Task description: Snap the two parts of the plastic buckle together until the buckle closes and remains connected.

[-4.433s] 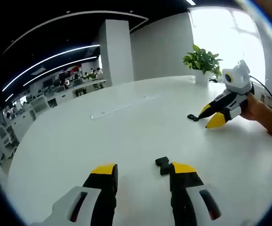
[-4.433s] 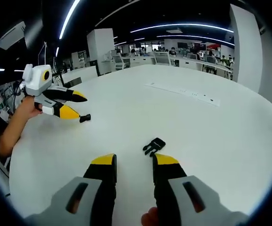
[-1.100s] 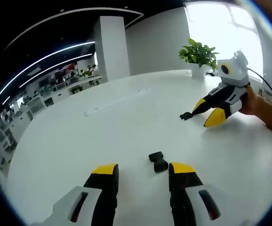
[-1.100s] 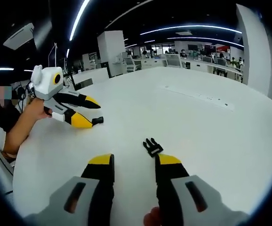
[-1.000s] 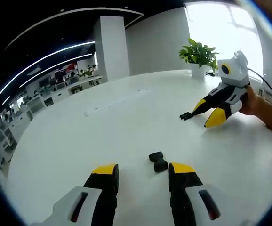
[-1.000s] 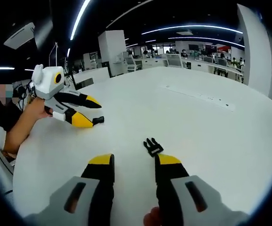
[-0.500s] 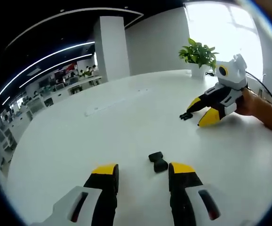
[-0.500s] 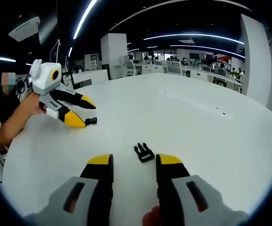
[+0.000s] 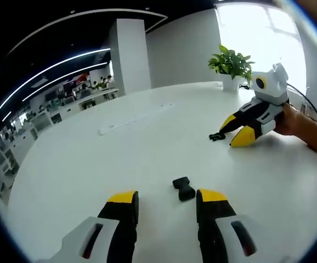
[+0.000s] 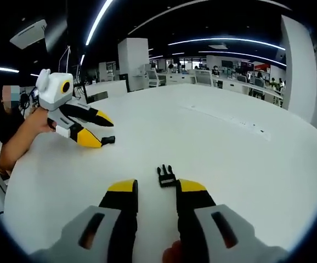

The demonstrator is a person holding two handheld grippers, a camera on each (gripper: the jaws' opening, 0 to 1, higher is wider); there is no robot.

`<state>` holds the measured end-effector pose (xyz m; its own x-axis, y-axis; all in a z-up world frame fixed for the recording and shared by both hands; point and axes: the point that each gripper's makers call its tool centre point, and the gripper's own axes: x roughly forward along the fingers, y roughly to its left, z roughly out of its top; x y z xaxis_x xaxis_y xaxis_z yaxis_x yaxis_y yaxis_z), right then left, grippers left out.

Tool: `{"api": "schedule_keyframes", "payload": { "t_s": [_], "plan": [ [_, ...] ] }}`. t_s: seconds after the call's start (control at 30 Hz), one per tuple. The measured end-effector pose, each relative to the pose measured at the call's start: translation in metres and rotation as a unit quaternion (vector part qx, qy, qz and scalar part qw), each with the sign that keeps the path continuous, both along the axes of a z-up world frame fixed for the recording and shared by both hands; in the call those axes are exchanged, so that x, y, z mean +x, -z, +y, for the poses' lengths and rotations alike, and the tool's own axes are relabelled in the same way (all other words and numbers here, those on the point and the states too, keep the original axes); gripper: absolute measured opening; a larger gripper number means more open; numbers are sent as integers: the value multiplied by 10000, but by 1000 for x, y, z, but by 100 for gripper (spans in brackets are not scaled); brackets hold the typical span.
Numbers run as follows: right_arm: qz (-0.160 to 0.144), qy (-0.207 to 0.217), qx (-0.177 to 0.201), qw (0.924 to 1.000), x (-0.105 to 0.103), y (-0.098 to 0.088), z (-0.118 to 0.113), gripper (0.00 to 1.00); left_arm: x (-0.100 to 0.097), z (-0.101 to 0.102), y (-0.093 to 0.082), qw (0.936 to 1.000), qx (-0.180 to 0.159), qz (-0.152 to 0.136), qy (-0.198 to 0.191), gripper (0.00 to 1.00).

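Observation:
On the white table (image 9: 120,153) a black buckle socket (image 9: 184,188) lies just ahead of my left gripper (image 9: 167,197), close to its right jaw. The jaws stand open and touch nothing. The black pronged buckle part (image 10: 165,176) lies flat in front of my right gripper (image 10: 157,186), whose jaws are open with a narrow gap. The right gripper (image 9: 226,136) is also seen far right in the left gripper view, the pronged part (image 9: 217,136) at its tips. The left gripper (image 10: 105,134) sits at the left of the right gripper view, beside the socket (image 10: 108,140).
A potted plant (image 9: 232,66) stands at the table's far edge. A thin pale strip (image 9: 131,121) lies across the middle of the table (image 10: 230,159). A person's hand (image 9: 301,129) and forearm (image 10: 16,142) hold the grippers. Office desks fill the background.
My right gripper has come closer to the pronged part and its jaws have narrowed a little. The left gripper and the socket have stayed put over the last second.

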<state>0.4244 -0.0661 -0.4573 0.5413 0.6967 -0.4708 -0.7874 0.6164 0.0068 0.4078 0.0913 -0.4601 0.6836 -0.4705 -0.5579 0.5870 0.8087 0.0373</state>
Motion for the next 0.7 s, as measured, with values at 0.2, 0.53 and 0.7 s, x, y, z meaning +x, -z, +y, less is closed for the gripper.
{"api": "schedule_keyframes", "payload": {
  "t_s": [0.2,0.53,0.7],
  "plan": [
    [-85,34,-18,10000,3,0,-1,22,-1,0,0,10000,4,2,4,43],
    [-212,59,-105,9997,6,0,-2,15,-1,0,0,10000,1,9,4,43],
    [-245,63,-92,9996,7,0,-2,15,-1,0,0,10000,-7,14,4,43]
  ]
}}
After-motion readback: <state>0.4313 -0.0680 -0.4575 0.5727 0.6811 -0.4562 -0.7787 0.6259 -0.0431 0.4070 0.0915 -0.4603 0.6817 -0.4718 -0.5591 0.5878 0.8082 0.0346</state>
